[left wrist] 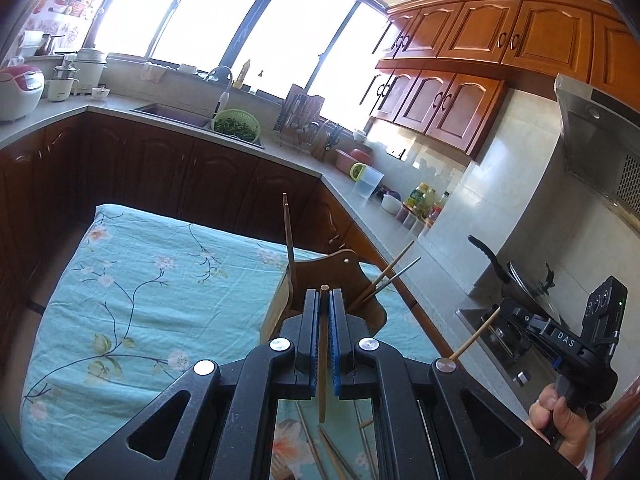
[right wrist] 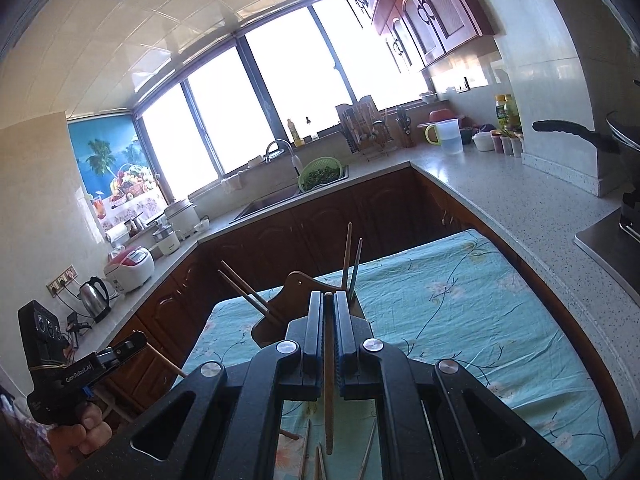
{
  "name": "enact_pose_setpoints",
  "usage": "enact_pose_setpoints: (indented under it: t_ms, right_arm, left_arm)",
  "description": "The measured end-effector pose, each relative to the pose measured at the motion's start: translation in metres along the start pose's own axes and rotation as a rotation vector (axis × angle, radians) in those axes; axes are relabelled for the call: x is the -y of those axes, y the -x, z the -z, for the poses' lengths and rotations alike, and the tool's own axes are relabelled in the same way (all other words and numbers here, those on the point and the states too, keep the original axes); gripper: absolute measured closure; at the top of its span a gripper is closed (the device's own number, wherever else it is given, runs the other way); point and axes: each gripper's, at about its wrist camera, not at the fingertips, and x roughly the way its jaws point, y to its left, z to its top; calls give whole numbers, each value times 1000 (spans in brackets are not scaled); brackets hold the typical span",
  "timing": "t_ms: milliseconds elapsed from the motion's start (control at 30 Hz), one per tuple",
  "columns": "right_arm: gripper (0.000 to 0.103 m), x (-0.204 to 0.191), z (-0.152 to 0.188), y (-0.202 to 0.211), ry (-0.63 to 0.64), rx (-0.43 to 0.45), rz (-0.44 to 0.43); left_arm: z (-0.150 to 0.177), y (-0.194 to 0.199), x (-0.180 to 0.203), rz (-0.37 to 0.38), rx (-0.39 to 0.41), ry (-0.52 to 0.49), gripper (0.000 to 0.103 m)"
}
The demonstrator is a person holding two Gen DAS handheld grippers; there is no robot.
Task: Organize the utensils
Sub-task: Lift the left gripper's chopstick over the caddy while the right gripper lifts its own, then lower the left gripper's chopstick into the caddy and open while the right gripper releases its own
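The left gripper (left wrist: pixel 324 300) has its fingers clamped on one chopstick (left wrist: pixel 322 356). The right gripper (right wrist: pixel 329 304) likewise pinches a chopstick (right wrist: pixel 329 380). A wooden holder (left wrist: pixel 340 276) stands near the table's (left wrist: pixel 140 280) far edge.

Table under floral teal cloth (left wrist: pixel 140 280), wooden holder (left wrist: pixel 340 276), loose chopsticks (left wrist: pixel 332 456)

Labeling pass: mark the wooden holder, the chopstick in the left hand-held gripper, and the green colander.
wooden holder (left wrist: pixel 340 268), left wrist view, back panel.
chopstick (left wrist: pixel 323 344), left wrist view, shaft between the pads.
green colander (right wrist: pixel 322 166), right wrist view, rim.
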Motion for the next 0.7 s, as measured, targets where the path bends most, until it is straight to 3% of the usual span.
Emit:
enact_pose_setpoints:
  t_ms: [400,700]
  right_arm:
    - [99,-1,-46,-8,-13,126,1]
    - [99,-3,-77,-36,-9,200,21]
  left_arm:
    - [-32,-1,6,10,115,-39,100]
    - [-55,-25,6,-17,194,-52,100]
